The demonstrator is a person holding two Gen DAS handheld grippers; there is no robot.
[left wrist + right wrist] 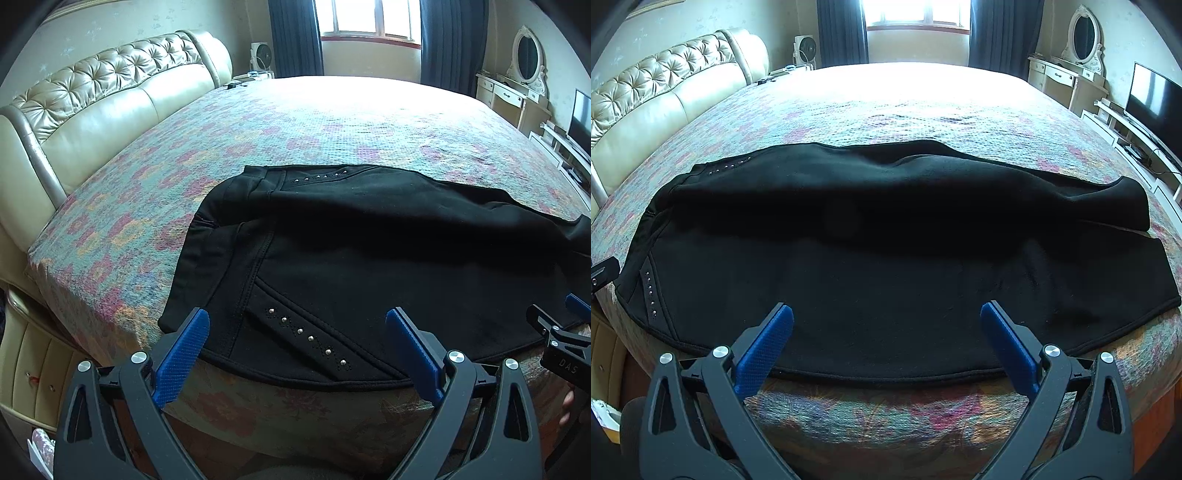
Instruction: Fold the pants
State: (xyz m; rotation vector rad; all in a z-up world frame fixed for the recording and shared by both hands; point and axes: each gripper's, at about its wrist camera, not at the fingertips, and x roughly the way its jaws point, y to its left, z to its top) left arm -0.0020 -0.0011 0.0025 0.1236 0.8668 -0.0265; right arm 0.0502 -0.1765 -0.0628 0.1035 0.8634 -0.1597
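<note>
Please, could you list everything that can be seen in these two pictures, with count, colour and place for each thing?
pants: one, black with silver studs, spread across the near edge of the bed
bedspread: one, floral pink and green, covering the bed
headboard: one, cream, tufted, at left
fan: one, white, far left corner
curtains: two, dark blue, beside the window
window: one, bright, far wall
dresser: one, cream, with an oval mirror, far right
TV: one, black, at right
left gripper: black with blue pads, open, over the waist end
right gripper: same, open, over the near leg
</note>
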